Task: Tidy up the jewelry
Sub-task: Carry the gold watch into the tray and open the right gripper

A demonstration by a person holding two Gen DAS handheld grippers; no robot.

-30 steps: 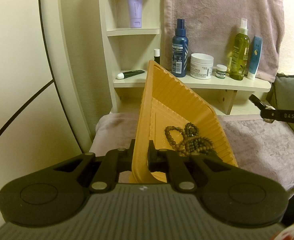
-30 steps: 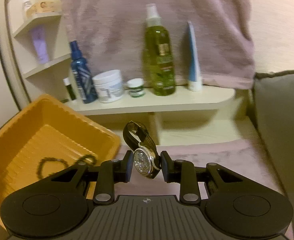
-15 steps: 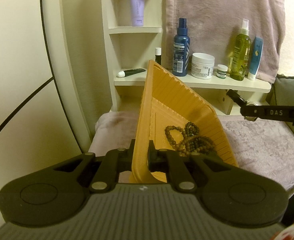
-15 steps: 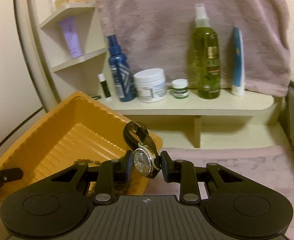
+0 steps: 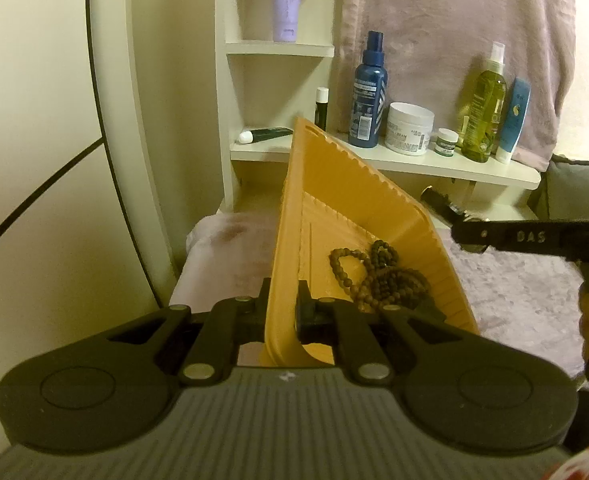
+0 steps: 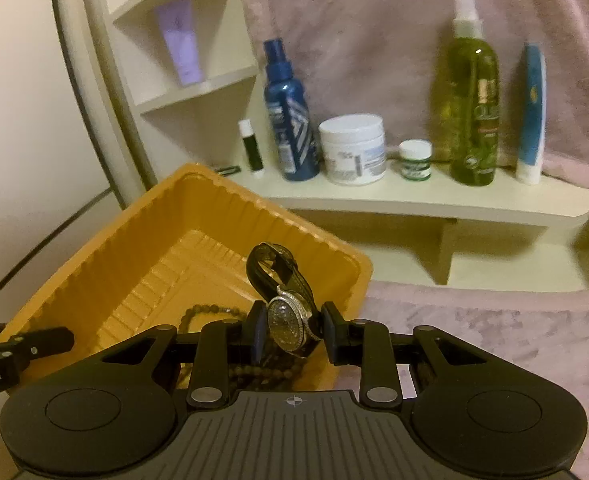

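- Left wrist view: the left gripper [image 5: 281,312] is seen clamped on the near rim of the orange tray [image 5: 334,184], one pad on each side of the thin wall, at the lower centre of the frame
- The tray is shown tilted, its ribbed inside facing the right of the frame, over a pink cloth [image 5: 526,292]
- A tangle of beaded bracelets [image 5: 378,276] is seen lying inside the tray, against its lower right wall, just right of centre
- The right gripper [image 5: 470,228] is seen entering from the right edge at mid height, with part of a dark strap sticking out beyond its tip, just beside the tray's right rim
- A cream shelf [image 5: 454,166] is seen in the upper half of the frame, carrying a blue spray bottle [image 5: 367,92], a white jar [image 5: 408,128] and a green spray bottle [image 5: 483,116]
- Right wrist view: the right gripper [image 6: 290,334] is shown closed on a wristwatch [image 6: 288,322] at the lower centre, the pads pressing on the two sides of its jewelled case, the dial facing the camera
- The watch's black strap [image 6: 272,264] is seen looped upward above the case
- The watch is held over the near right corner of the orange tray [image 6: 106,256], which fills the left and centre of the frame
- The beaded bracelets [image 6: 210,312] are partly hidden behind the gripper, on the tray floor
- The left gripper [image 6: 34,346] is seen at the lower left edge, at the tray's near left rim
- The shelf [image 6: 434,200] is seen across the upper right, and the view there is slightly blurred
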